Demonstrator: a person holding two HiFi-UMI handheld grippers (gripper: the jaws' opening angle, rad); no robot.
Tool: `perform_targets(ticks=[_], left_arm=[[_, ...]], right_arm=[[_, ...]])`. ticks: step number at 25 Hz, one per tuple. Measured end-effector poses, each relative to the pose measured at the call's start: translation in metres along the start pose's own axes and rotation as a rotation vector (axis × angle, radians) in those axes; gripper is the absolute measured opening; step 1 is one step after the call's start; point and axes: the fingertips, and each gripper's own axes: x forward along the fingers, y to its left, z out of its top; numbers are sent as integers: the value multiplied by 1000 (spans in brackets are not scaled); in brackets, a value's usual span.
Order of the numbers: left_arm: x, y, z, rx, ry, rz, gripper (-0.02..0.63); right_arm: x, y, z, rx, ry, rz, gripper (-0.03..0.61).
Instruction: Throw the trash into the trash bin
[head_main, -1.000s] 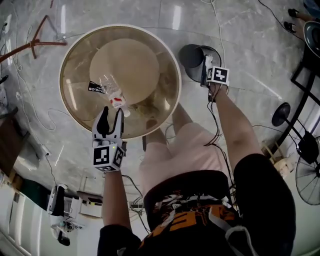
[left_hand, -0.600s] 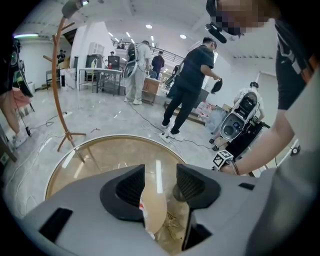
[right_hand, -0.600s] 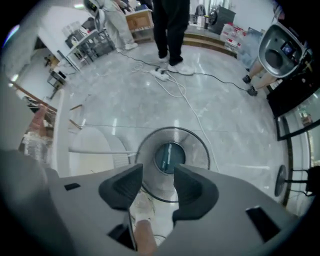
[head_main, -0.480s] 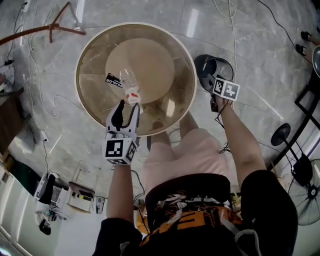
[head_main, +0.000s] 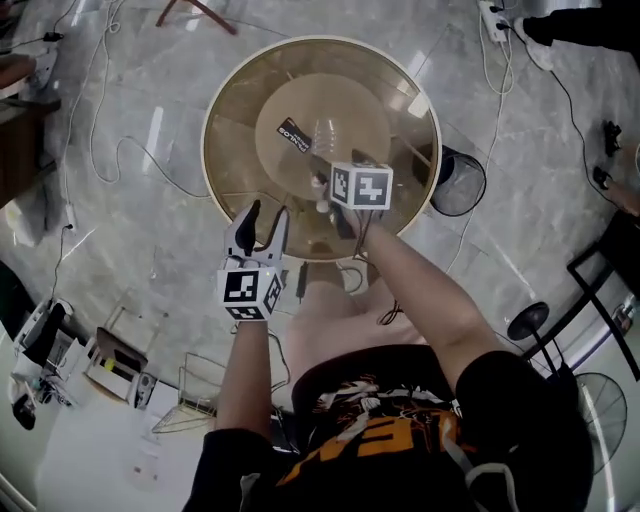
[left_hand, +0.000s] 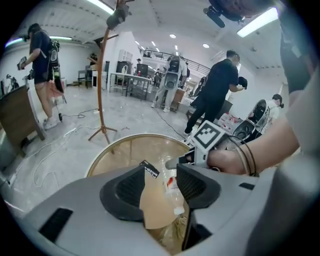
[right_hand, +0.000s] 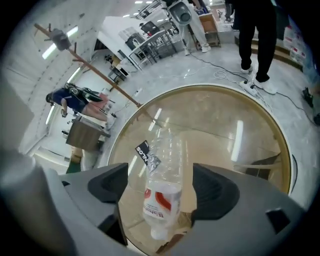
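A clear plastic bottle (head_main: 322, 140) with a red and white label lies on the round glass table (head_main: 215, 165), next to a black printed wrapper (head_main: 293, 133). My right gripper (right_hand: 161, 189) hovers over the bottle (right_hand: 162, 185). Its jaws are opening, and the bottle lies between them with gaps on both sides. My left gripper (head_main: 263, 222) stands open and empty at the table's near edge, left of the bottle (left_hand: 171, 184). The black trash bin (head_main: 460, 185) stands on the floor beside the table's right rim.
Cables run over the marble floor, with a power strip (head_main: 493, 18) at the far right. A wooden coat stand (left_hand: 102, 75) rises beyond the table. Black fans (head_main: 585, 395) stand at the right, a wire rack (head_main: 195, 395) at the lower left. Several people stand in the room.
My right gripper has swung from the trash bin leftward to above the bottle on the table. My left gripper has drawn back from the bottle to the table's near edge.
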Motion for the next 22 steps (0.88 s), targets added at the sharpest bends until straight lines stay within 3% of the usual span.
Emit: perform_targets(ticks=[5, 8, 13, 17, 22], left_arm=[[-41, 38, -16, -56, -17, 57, 213], [-55, 61, -27, -86, -16, 83, 213], [-59, 71, -34, -105, -12, 82, 212], [-52, 59, -23, -68, -13, 34, 210], [-36, 37, -2, -9, -14, -6, 210]], right_arm=[[50, -12, -38, -42, 171, -223, 410], [56, -19, -46, -62, 205, -241, 352], [41, -35, -46, -61, 170, -246, 327], [10, -61, -37, -48, 108, -218, 322], [-65, -168, -30, 52, 28, -296, 321]])
